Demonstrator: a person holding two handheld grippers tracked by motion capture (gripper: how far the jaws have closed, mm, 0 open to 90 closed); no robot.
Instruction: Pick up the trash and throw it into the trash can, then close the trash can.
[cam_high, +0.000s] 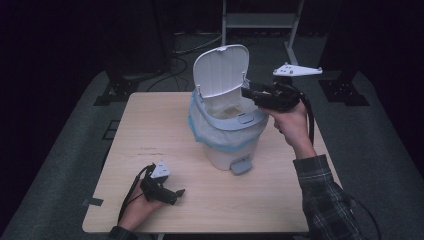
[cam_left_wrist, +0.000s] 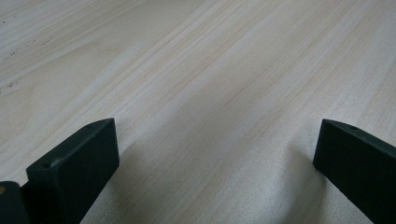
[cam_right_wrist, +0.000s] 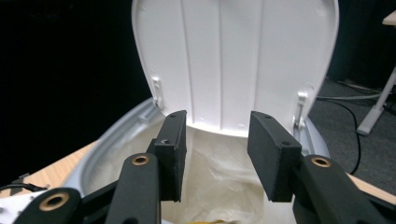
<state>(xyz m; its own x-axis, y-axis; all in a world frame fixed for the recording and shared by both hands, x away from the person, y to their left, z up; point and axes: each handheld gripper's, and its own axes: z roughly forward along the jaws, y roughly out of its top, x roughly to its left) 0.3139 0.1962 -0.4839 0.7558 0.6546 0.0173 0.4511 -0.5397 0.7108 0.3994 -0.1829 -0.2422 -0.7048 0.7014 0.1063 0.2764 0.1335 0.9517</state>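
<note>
White pedal bin (cam_high: 227, 142) upright mid-desk (cam_high: 150, 130), lid (cam_high: 221, 69) raised, bag liner (cam_right_wrist: 219, 179) inside; right hand-held gripper (cam_right_wrist: 217, 158) over bin mouth, jaws partly apart, nothing between; left hand-held gripper (cam_left_wrist: 215, 154) resting on desk near front edge, jaws wide, empty

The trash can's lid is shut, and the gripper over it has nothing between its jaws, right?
Not quite: the lid stands open, tipped up behind the trash can. The high view shows it, and the right gripper view shows its white underside. The rest holds: the right gripper is over the bag-lined opening with nothing between its jaws.
</note>
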